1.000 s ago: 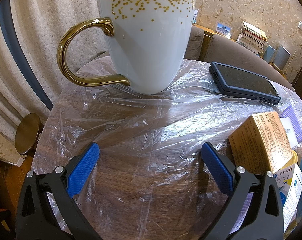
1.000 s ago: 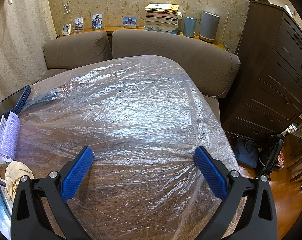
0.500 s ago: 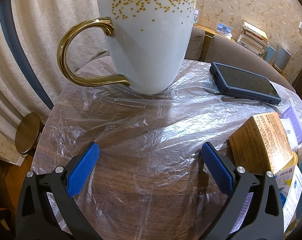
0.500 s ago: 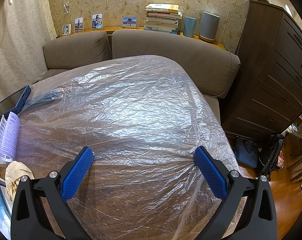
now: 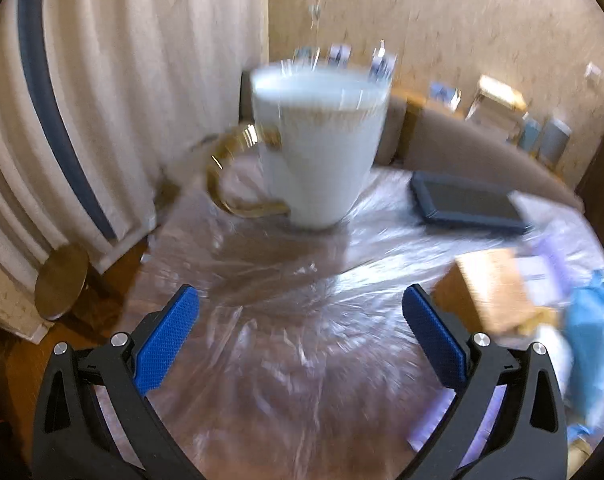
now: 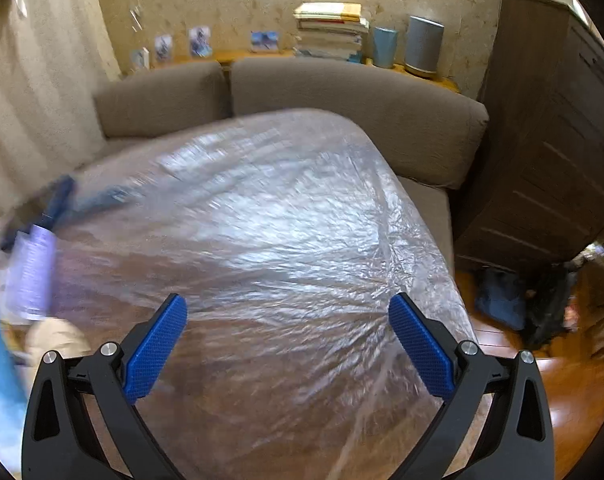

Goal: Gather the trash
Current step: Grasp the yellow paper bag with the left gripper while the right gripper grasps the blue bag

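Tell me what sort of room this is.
Most likely a home living room: a brown sofa behind the plastic-covered table, stacked books and small photos on the ledge, and a dark wooden cabinet.

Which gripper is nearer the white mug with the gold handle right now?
Left. The left gripper points at the mug, which stands just ahead of its open fingers. The right gripper faces bare plastic sheet; no mug in its view.
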The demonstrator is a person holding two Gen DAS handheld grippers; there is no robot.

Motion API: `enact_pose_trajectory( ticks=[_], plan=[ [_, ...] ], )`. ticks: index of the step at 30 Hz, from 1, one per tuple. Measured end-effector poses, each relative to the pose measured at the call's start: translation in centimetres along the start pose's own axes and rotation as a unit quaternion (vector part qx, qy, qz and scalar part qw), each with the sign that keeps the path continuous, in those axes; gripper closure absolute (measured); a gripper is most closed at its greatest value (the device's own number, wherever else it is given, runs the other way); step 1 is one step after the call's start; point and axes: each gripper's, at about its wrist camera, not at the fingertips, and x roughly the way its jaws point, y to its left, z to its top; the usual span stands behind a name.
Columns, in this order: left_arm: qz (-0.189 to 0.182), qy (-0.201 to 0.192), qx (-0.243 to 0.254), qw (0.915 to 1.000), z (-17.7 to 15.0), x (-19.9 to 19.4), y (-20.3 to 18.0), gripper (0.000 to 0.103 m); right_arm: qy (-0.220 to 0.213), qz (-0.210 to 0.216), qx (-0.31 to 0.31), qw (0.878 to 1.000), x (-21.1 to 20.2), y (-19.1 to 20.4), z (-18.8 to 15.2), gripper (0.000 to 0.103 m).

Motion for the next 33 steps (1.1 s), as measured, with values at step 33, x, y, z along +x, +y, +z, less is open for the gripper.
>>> enact_pose_trajectory(
  ticks=[33],
  plan=[
    [-0.249, 0.102, 0.166, 0.9488, -12.3, -4.5, -15.0, 0.007, 0.047, 0.149, -0.152, 0.976, -4.1, 18.6, -5.8, 0.028]
  ],
)
